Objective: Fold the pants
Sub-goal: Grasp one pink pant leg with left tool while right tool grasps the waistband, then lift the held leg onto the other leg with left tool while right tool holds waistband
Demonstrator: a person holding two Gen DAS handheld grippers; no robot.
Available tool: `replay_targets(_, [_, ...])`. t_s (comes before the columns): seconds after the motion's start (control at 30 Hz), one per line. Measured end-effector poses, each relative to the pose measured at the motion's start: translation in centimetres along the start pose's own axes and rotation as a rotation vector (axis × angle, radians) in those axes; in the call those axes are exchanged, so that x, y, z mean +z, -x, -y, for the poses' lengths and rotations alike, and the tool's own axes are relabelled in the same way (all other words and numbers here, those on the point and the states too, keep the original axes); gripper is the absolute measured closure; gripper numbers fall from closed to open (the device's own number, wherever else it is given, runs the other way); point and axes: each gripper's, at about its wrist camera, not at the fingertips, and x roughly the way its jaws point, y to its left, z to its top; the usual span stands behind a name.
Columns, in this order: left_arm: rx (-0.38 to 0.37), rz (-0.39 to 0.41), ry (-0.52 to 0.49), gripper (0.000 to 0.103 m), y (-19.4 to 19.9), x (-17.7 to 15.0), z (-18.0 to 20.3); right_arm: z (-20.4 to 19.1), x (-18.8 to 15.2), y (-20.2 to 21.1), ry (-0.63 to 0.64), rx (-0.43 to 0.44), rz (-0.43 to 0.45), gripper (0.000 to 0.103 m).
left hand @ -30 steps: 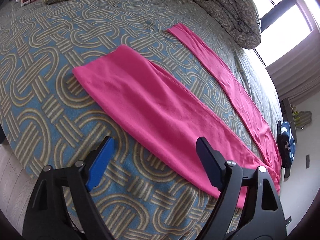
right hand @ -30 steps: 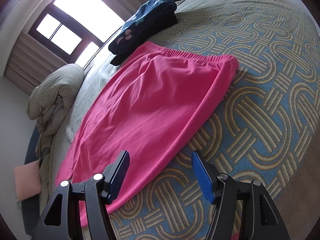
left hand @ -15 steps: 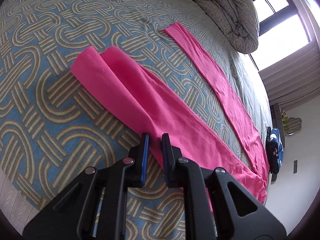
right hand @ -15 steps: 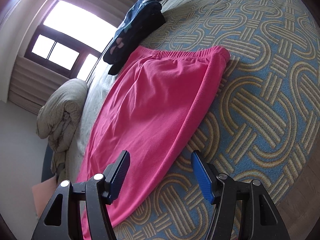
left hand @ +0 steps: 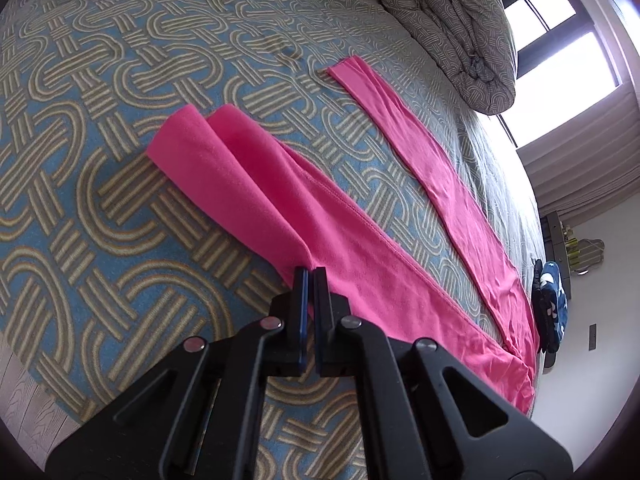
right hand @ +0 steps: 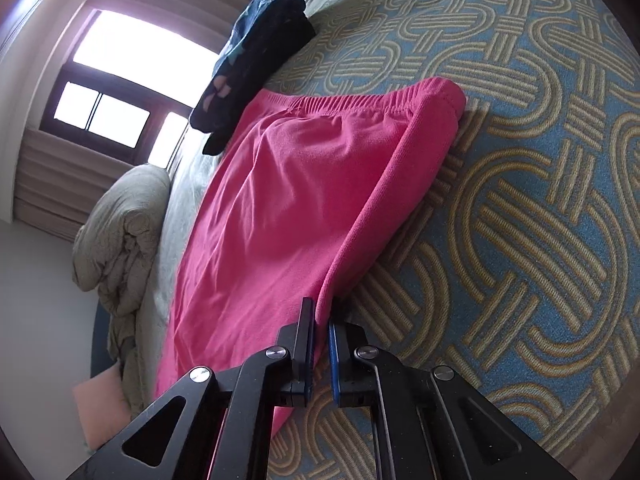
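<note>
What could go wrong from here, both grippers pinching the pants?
1. Left gripper and right gripper each hold only a thin edge pinch of the pants; lifting may pull the fabric out.
2. The near leg is already creased lengthwise, so the fold could set crooked.
3. The dark clothes touch the waistband and might get dragged along.
</note>
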Motion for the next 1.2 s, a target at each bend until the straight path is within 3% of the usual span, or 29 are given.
replay_targets(0.23, [-0.004, 0.042, -0.038, 0.100, 1.4, 1.0, 1.7, -2.5, 0.5, 1.2, 0.091, 0.018, 0.049, 0.099])
replay_targets(0.67, [0.006, 0.029, 0.004, 0.100, 1.5, 2.0, 2.6, -4.6, 1.8, 0.3, 0.096, 0.024, 0.045, 0.099])
replay_targets(0.97, [-0.018, 0.085, -0.025, 0.101, 1.2, 7.1, 7.5, -9.6, 5.0, -0.2, 0.120, 0.099, 0.096, 0.099])
replay_targets(1.2, [0.014, 0.087, -0.062, 0.101, -3.3, 12.5, 12.2, -15.7, 9.0, -3.5, 0.199, 0.100, 0.136, 0.099])
